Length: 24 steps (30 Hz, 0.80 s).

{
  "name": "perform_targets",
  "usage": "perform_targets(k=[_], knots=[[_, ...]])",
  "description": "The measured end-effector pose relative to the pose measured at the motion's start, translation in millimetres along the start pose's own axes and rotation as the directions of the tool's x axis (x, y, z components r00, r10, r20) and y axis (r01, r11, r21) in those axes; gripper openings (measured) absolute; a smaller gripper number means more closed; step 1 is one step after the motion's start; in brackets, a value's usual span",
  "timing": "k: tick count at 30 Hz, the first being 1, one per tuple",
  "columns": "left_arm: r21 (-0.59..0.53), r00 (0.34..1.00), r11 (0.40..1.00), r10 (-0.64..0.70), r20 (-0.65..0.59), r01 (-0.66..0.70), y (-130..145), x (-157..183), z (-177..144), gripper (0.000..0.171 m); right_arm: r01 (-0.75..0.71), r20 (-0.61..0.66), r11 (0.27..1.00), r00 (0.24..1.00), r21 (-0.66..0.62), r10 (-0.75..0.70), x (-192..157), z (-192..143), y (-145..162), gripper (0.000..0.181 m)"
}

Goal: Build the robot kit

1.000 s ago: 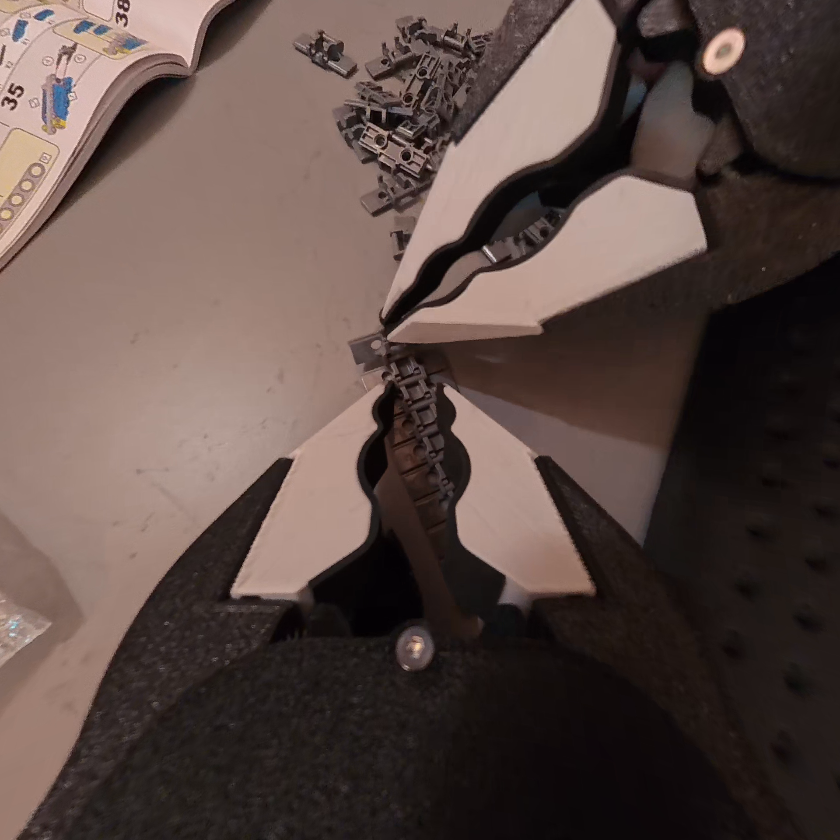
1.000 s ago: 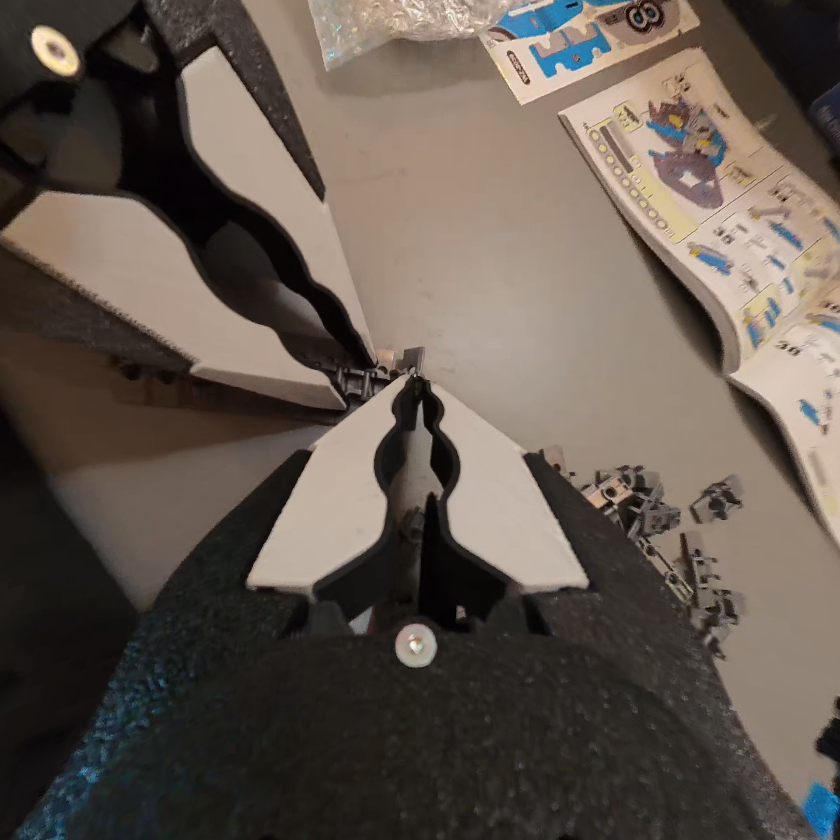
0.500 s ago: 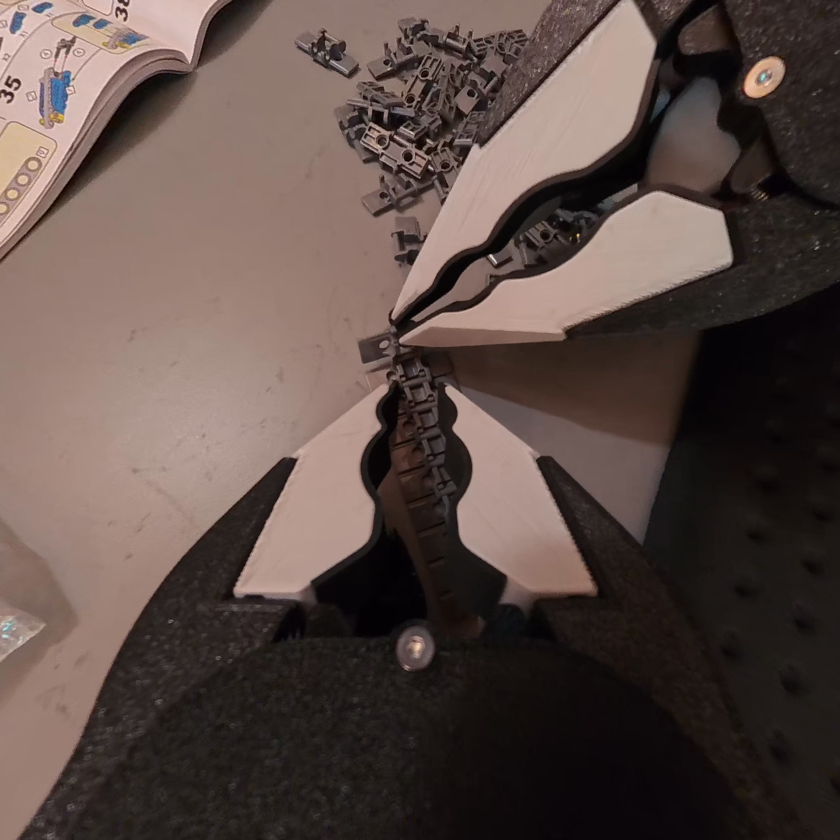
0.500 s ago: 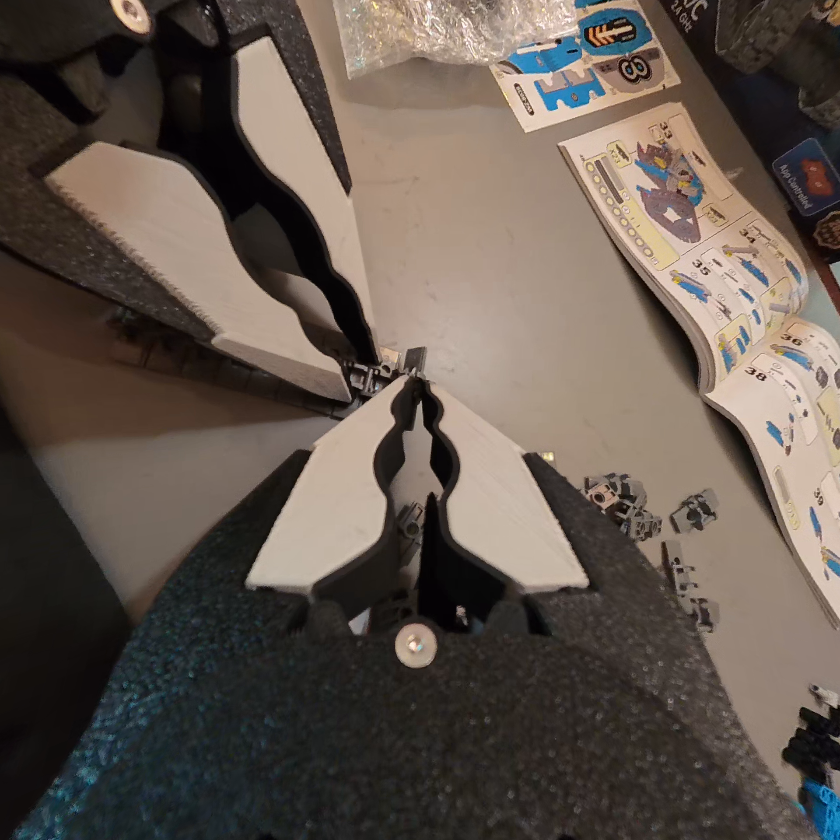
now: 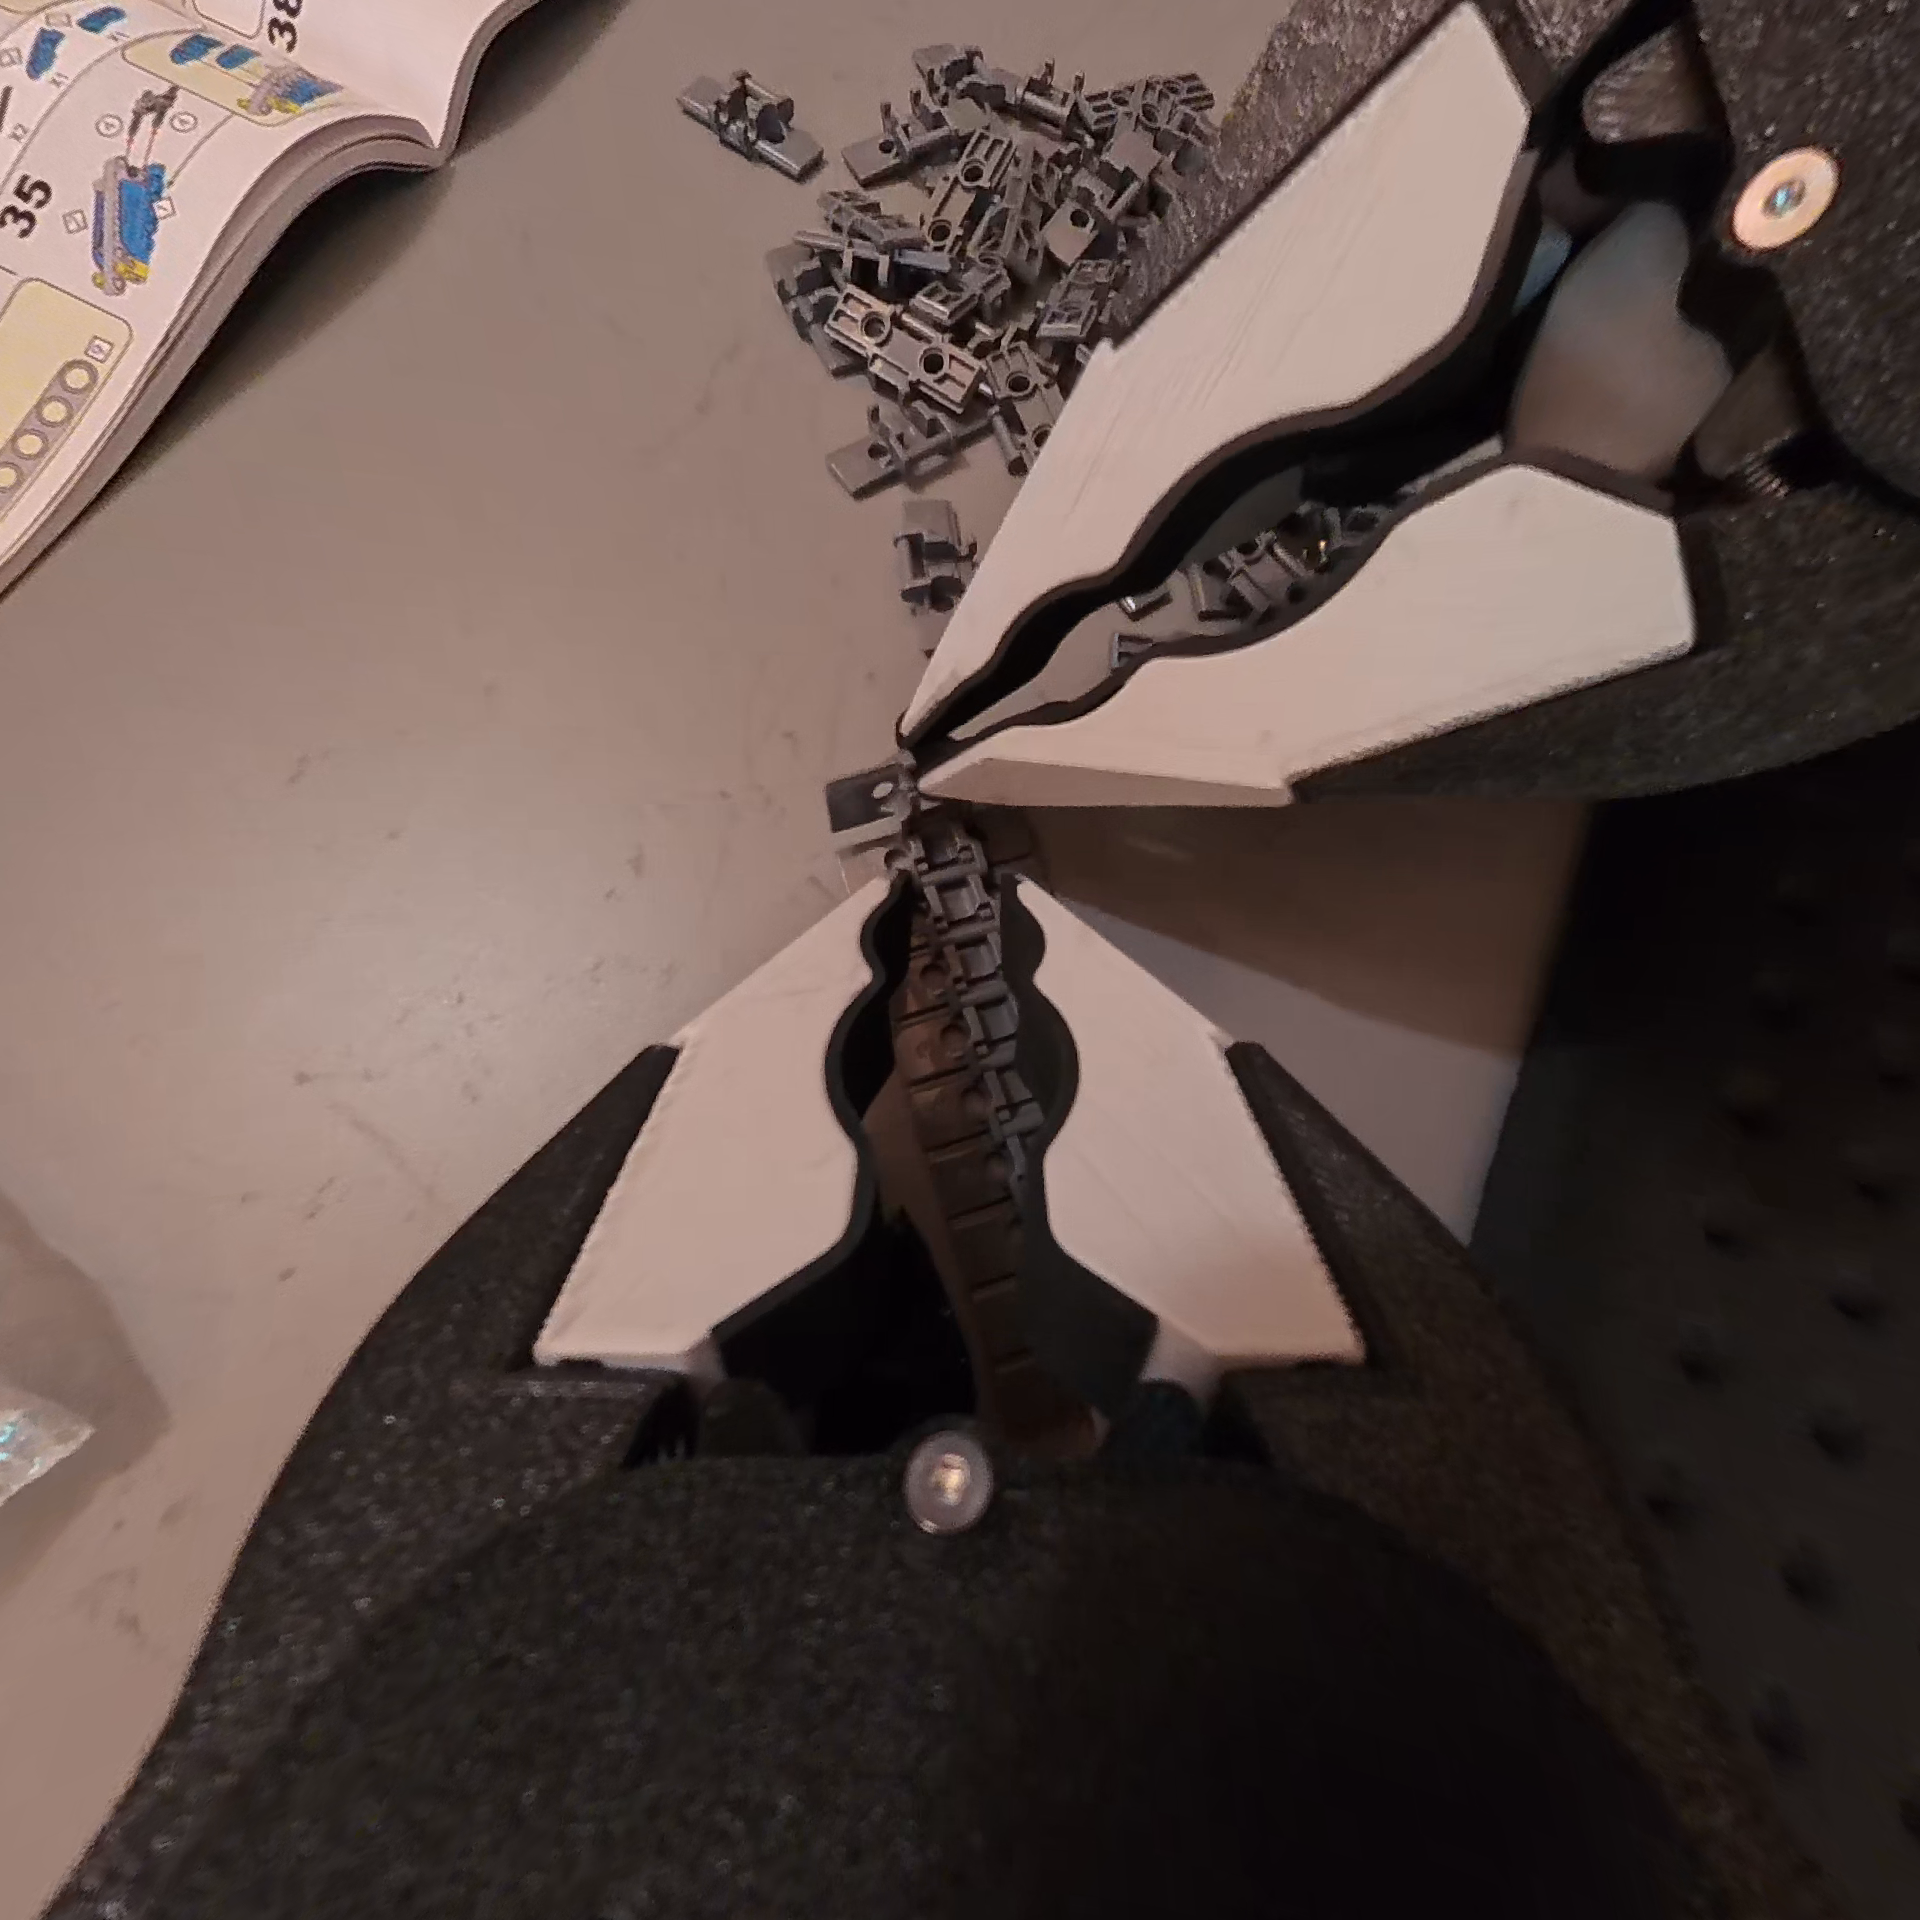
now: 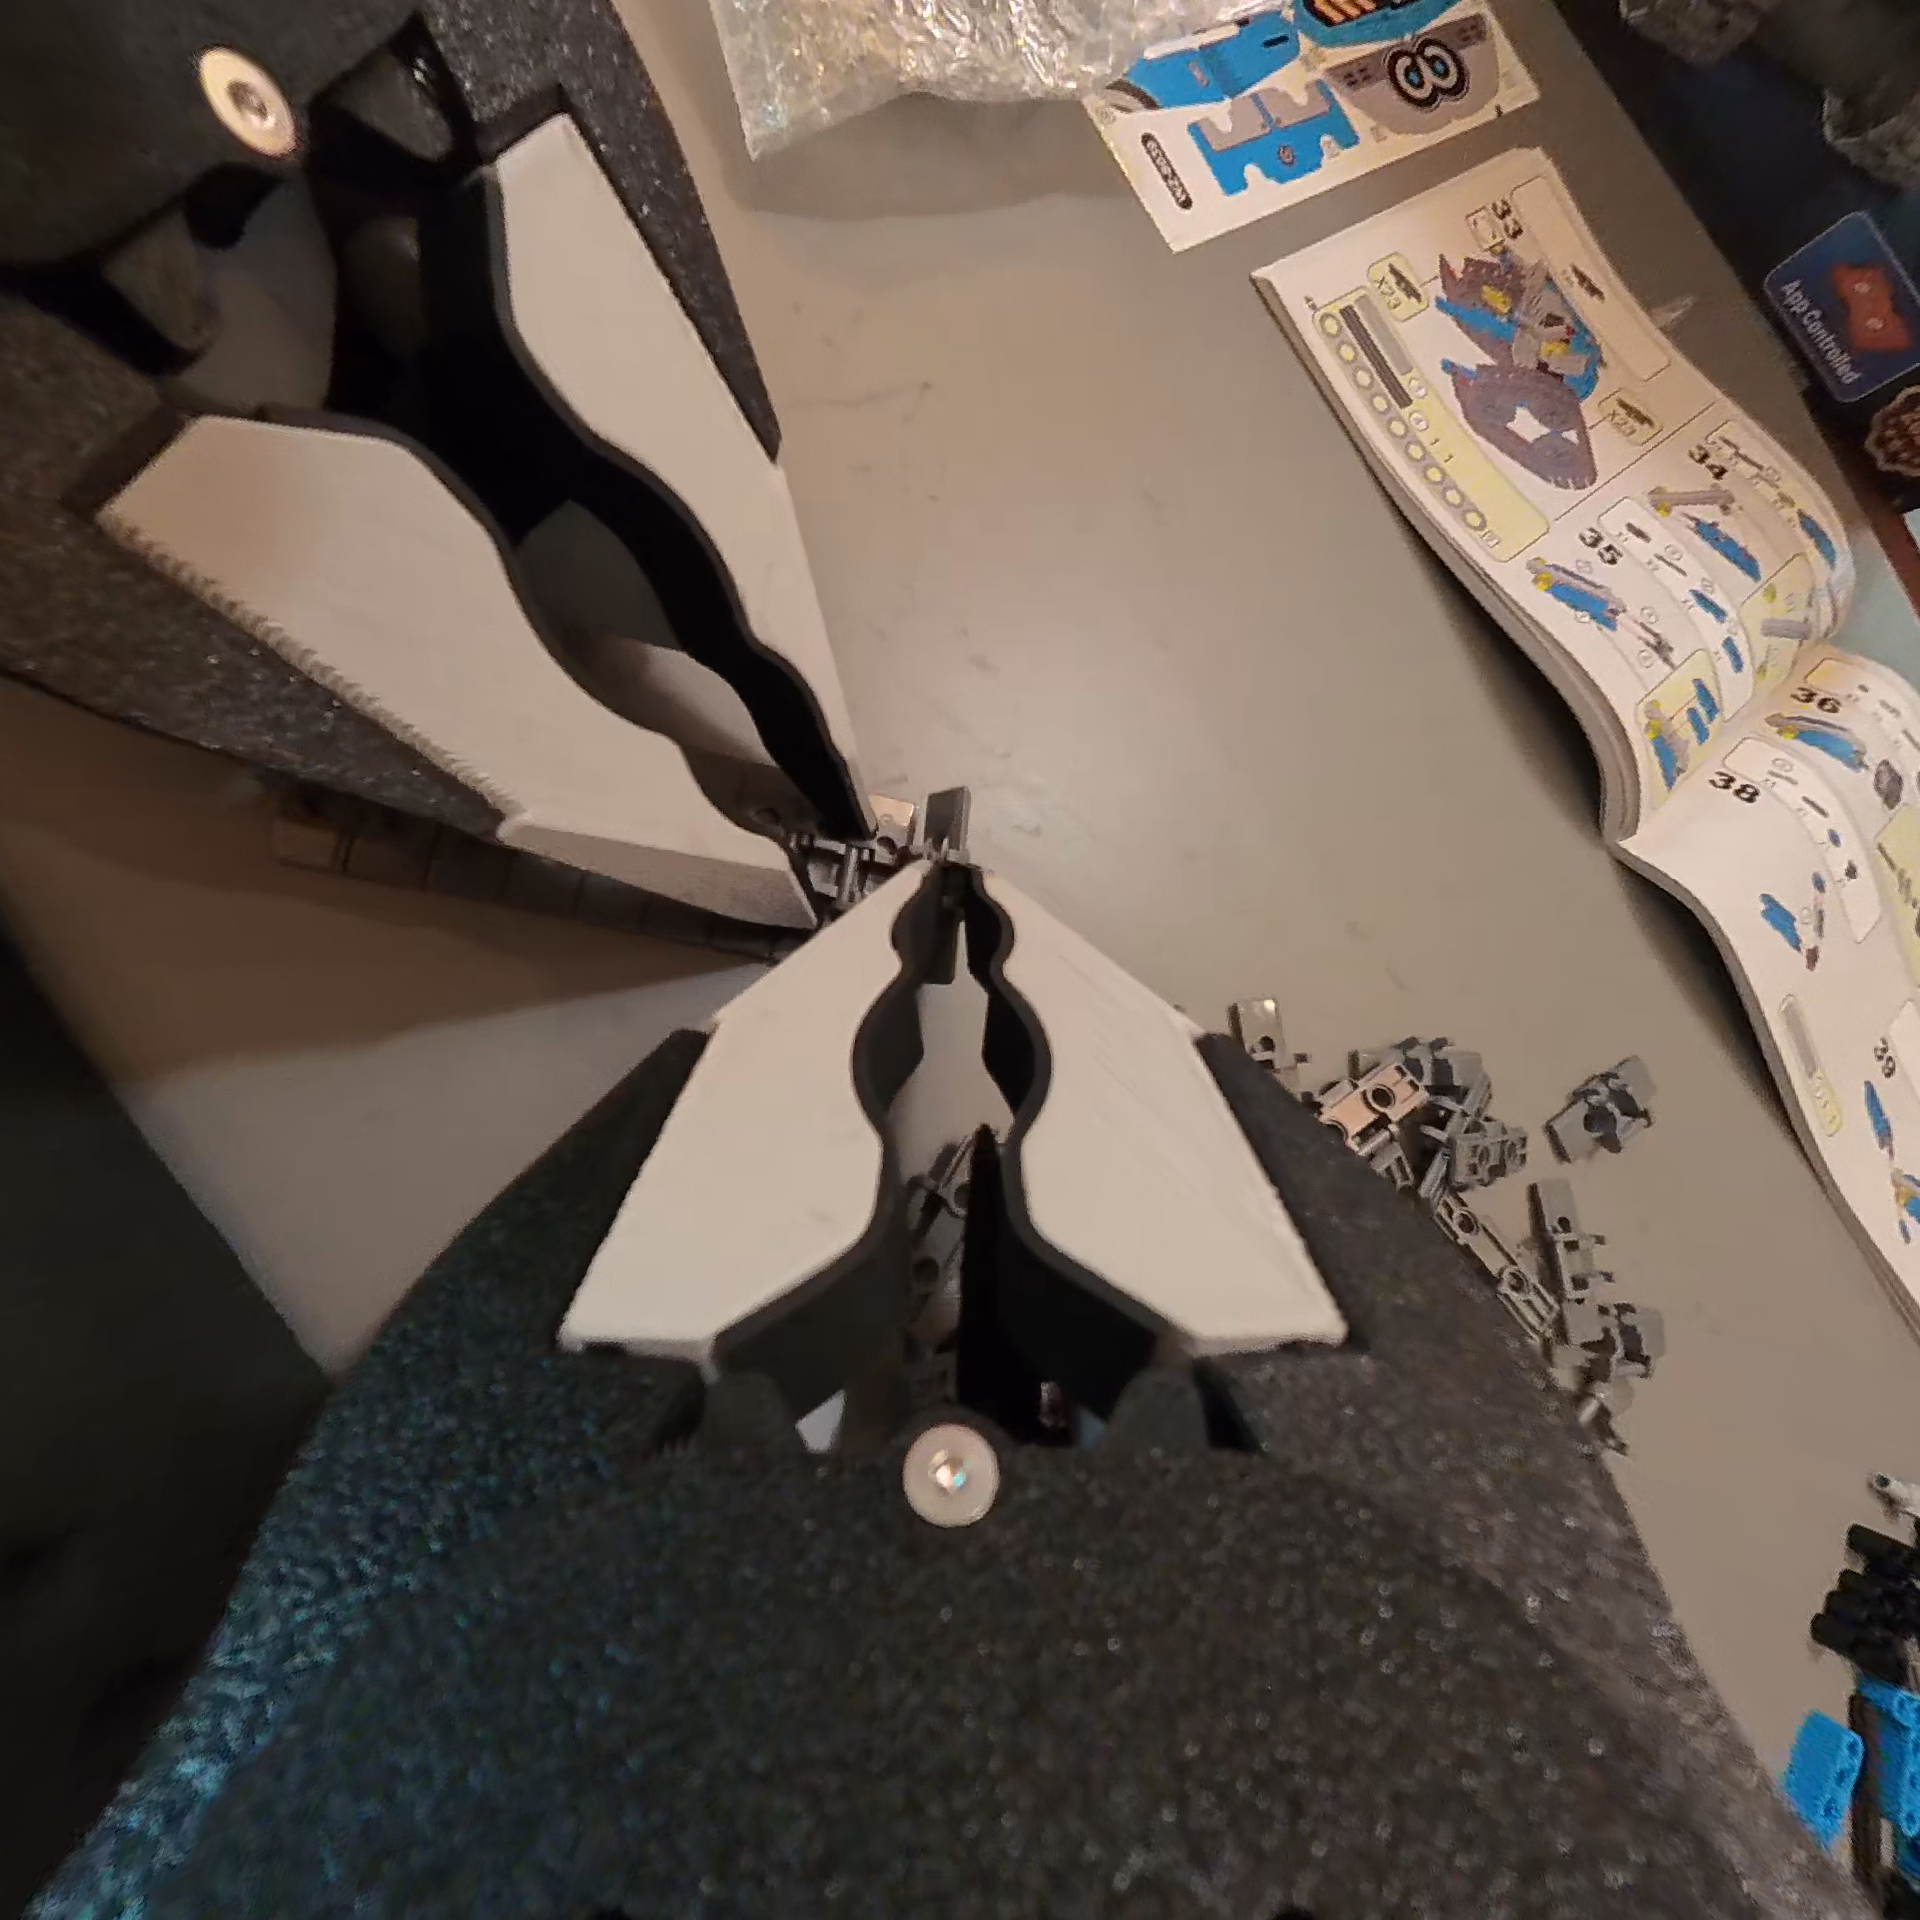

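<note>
Table [image 5: 364, 831]: a grey-brown scuffed top lies under both your grippers.
Booklet [image 6: 1621, 582]: the open instruction booklet lies far right in your right wrist view, far left in your left one.
Bag [image 6: 904, 52]: crinkled clear plastic at the far edge, a sticker sheet [image 6: 1309, 125] just beside it.
Left gripper [image 5: 940, 883]: your jaws are closed on the track chain [image 5: 961, 997], a strip of joined grey links running back between the fingers.
Right gripper [image 6: 948, 883]: your jaws are pinched nearly together on a single link [image 6: 945, 821], which touches the chain's far end.
Loose links [image 5: 977, 291]: a grey pile on the table, just beyond your right gripper.
</note>
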<state>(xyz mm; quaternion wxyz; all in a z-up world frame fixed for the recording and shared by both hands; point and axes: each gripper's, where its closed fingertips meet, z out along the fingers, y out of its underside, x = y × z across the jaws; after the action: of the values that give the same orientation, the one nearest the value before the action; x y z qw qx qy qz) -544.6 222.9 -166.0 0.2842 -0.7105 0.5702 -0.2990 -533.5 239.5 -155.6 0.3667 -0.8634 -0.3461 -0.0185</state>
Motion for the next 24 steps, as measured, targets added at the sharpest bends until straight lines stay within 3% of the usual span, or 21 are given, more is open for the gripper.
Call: perform_targets(k=[6,15,24], knots=[[0.001,1.000,1.000,0.002,0.016,-0.002,0,0,0,0.016,0.059,-0.049,0.998,0.997,-0.005,-0.059,0,0,0,0.004],[0.010,1.000,1.000,-0.011,-0.001,0.011,-2,1,0,0.016,-0.052,0.047,0.999,0.997,-0.009,0.053,2,2,1,0.003],[0.036,0.997,0.999,0.024,0.072,-0.027,-11,-3,4,0.012,-0.048,0.056,0.999,0.997,-0.006,0.049,-2,3,1,0.002]])
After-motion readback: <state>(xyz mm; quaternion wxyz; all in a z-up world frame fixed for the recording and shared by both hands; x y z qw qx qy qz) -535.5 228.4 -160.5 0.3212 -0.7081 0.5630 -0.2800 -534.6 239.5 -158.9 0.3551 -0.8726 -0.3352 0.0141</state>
